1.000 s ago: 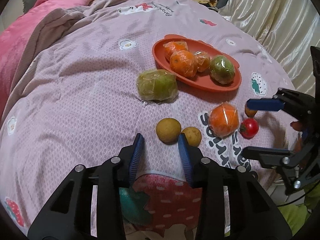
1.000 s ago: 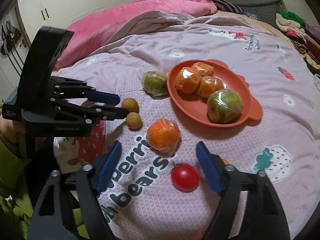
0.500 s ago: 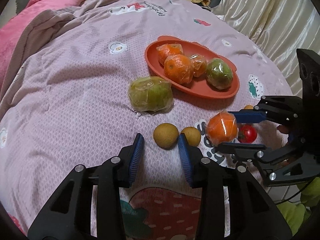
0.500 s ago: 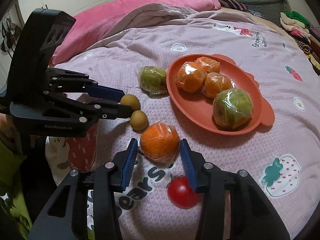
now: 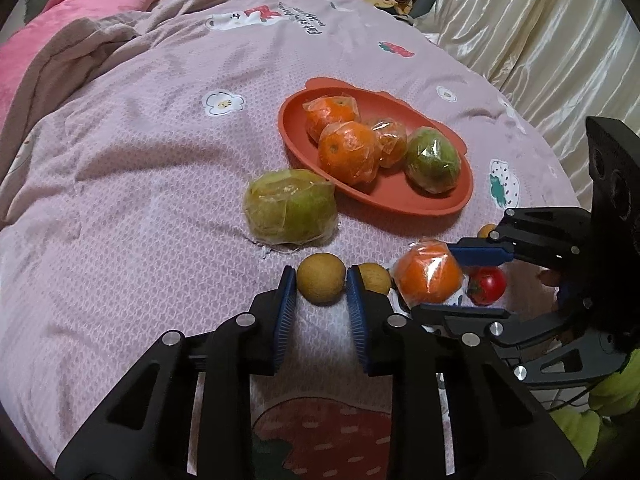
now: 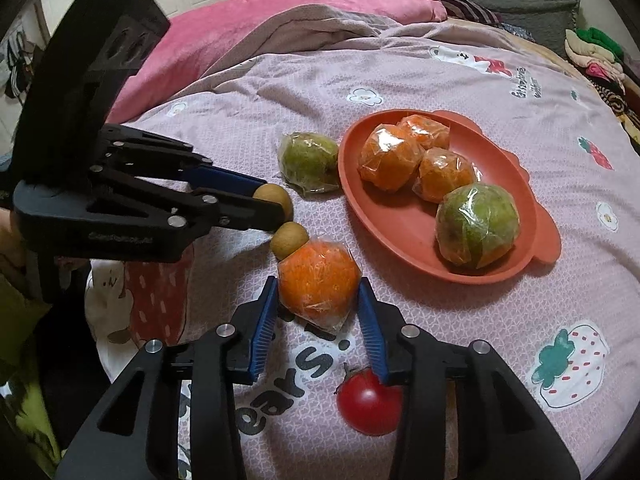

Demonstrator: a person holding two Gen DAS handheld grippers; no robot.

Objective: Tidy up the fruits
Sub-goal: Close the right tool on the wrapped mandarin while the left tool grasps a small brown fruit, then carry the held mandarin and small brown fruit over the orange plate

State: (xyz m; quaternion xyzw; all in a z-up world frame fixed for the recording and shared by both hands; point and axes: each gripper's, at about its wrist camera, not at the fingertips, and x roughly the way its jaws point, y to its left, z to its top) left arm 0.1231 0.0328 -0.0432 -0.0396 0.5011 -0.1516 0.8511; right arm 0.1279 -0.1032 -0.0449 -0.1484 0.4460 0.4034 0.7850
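Note:
On the pink patterned bedcover, my left gripper [image 5: 320, 276] is shut on a small round brown fruit [image 5: 321, 285], a pad pressing each side. A second brown fruit [image 5: 374, 278] lies just right of it, touching a plastic-wrapped orange [image 6: 318, 284]. My right gripper [image 6: 316, 294] straddles that orange; its jaws are closing and both pads touch the wrap. Behind stands an orange-red plate [image 6: 400, 232] holding three wrapped oranges and a wrapped green fruit [image 6: 476, 224]. Another wrapped green fruit [image 5: 290, 206] lies left of the plate.
A red tomato [image 6: 368, 404] sits under my right gripper's right finger. A small orange fruit [image 5: 486, 231] peeks out behind that gripper. A pink blanket [image 6: 248, 16] is bunched at the back, shiny curtains [image 5: 540, 40] hang on the right, and folded clothes [image 6: 592, 48] are piled beyond.
My left gripper moved up to the brown fruit and closed on it. My right gripper advanced from the tomato to around the wrapped orange and narrowed from wide open onto it.

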